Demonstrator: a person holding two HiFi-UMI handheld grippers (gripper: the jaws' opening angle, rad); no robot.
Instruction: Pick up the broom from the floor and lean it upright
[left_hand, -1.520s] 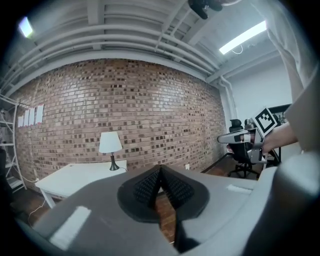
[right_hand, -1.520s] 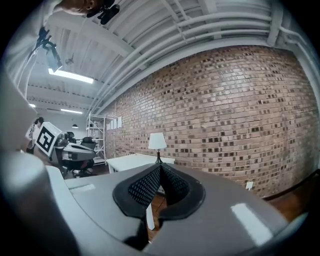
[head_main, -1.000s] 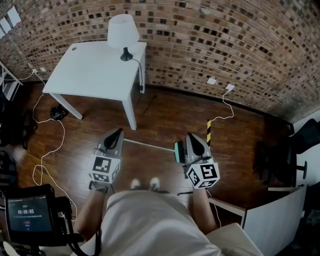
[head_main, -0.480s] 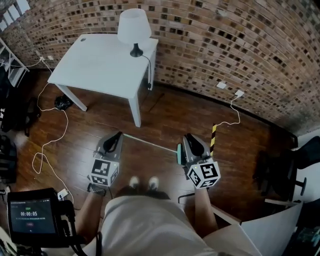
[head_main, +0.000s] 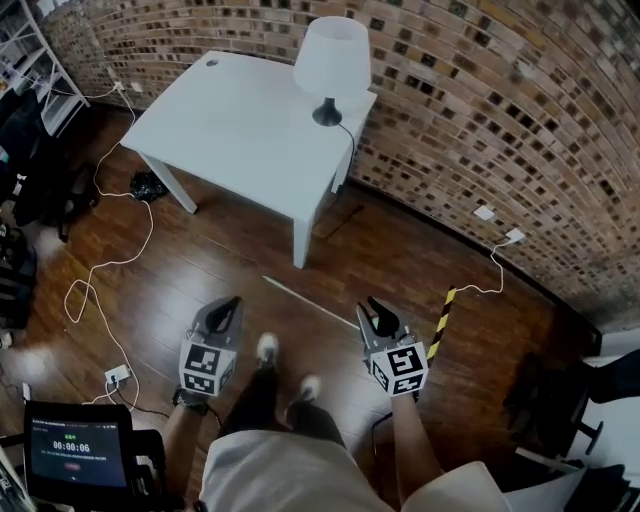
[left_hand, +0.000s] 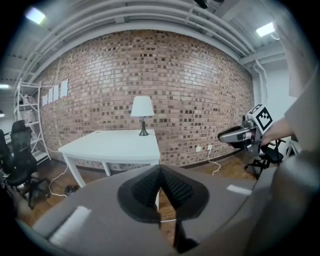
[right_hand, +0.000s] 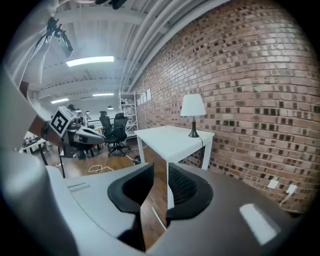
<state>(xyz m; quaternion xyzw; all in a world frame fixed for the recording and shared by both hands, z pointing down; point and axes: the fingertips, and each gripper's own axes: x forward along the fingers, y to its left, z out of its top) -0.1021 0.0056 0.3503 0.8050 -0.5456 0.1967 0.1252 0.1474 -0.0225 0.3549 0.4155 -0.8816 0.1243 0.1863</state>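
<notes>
1. Two tools, one in each hand, are held low and tipped down toward the floor (head_main: 200, 250), a posture suited to reaching something that lies there.
2. One left tool (head_main: 233, 302): jaws pressed together with nothing between them. It looks idle rather than set for a grasp.
3. One right tool (head_main: 377, 310): jaws spread, having just been opening. The gap is empty, and only floorboards and a pale streak, probably the handle, show through it. It seems readied to take hold.
4. One broom (head_main: 308, 301): its thin pale handle lies flat on the floor, slanting from near the bench leg to just beside the right tool. The head is not visible, apparently hidden behind that tool. Not yet grasped.
5. One white bench (head_main: 240, 120), set against the brick wall (head_main: 480, 90), with a lamp (head_main: 333, 55) at its back corner. Wall or bench edge would serve as a leaning support.
6. One white cable (head_main: 100, 290), loose on the floor and well apart from the broom.
</notes>
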